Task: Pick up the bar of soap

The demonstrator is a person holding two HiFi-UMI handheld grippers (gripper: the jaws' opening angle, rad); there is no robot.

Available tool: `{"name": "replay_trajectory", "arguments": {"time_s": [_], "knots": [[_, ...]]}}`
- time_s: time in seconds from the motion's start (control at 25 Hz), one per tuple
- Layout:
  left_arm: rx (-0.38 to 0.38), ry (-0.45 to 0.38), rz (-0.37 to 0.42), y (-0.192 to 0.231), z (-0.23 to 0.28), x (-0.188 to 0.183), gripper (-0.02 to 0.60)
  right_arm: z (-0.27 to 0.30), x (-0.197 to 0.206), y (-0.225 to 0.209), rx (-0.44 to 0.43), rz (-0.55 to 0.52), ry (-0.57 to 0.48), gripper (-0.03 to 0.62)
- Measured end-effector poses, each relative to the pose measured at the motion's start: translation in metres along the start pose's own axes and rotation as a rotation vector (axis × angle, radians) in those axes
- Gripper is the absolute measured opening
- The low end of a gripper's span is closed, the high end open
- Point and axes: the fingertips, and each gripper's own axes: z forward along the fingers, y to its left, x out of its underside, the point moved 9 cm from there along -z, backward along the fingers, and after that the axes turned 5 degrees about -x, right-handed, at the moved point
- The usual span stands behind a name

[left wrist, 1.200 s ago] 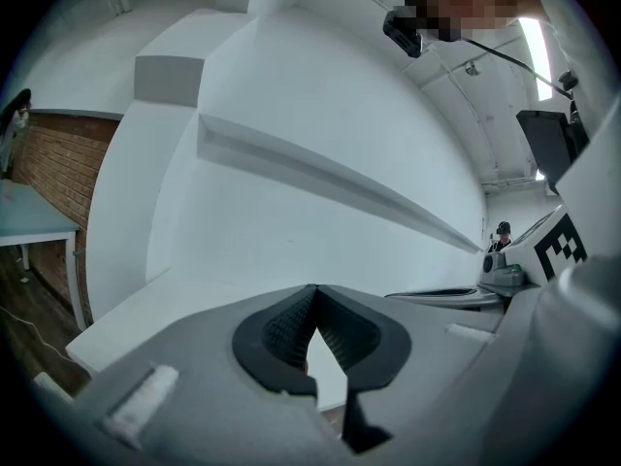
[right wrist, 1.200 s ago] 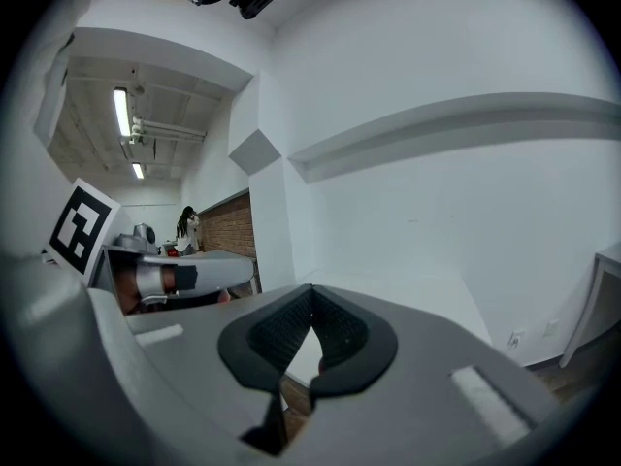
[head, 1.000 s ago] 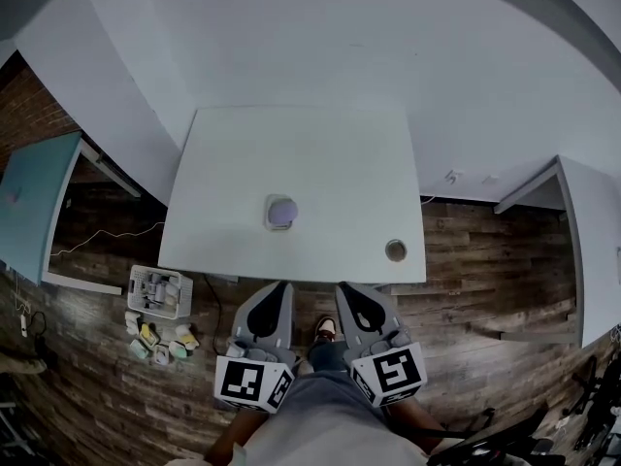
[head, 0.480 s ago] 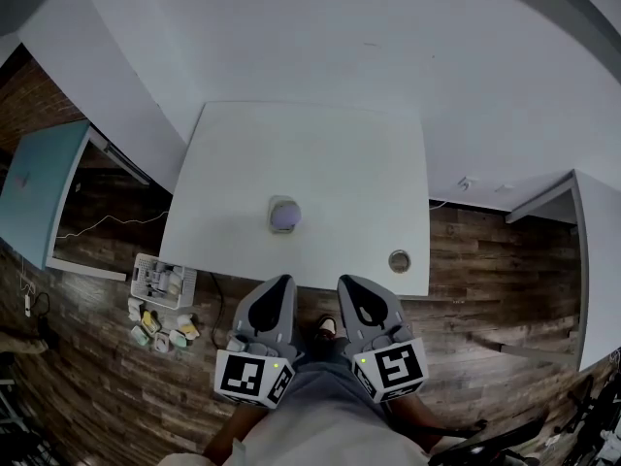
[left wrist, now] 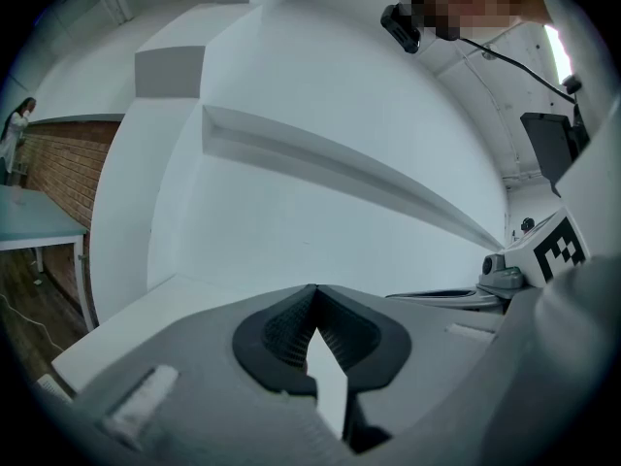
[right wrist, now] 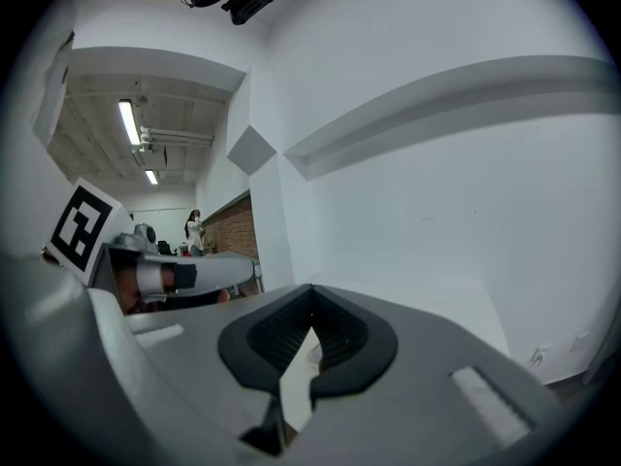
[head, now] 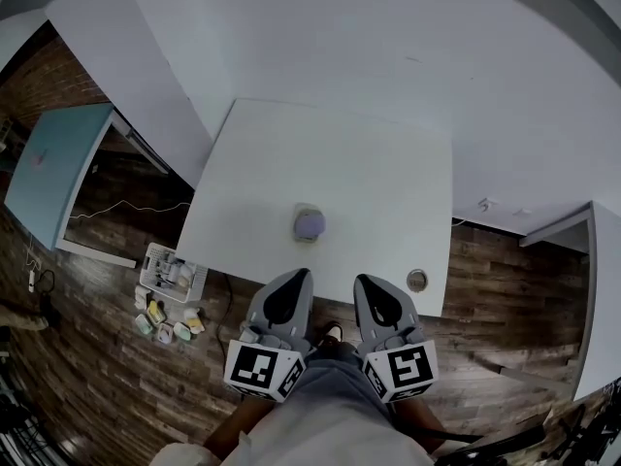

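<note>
Soap bar (head: 310,225) sits in a small dish (head: 300,211) mid-table, towards the near edge of the white table (head: 388,183). Left gripper (head: 297,278) and right gripper (head: 366,282) are both clenched on nothing, side by side at that edge, pointing at the soap, well short of it

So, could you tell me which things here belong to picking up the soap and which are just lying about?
For the job: bar of soap, left gripper, right gripper, white table.
Lying about: small round thing near the table's edge, basket on the floor, loose items beside it.
</note>
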Motion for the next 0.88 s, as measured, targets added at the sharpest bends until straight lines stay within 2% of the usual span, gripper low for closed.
{"name": "replay_trajectory", "arguments": {"time_s": [0.48,0.88], "knots": [[0.001,0.012,-0.009,0.047,0.040,-0.016,0.002,0.056,-0.018,-0.010,0.013,-0.014,0.022,0.002],[0.045,0.100,-0.026,0.107,0.086,-0.003,0.002,0.116,-0.021,-0.014,0.076,0.000,0.084,0.002]]}}
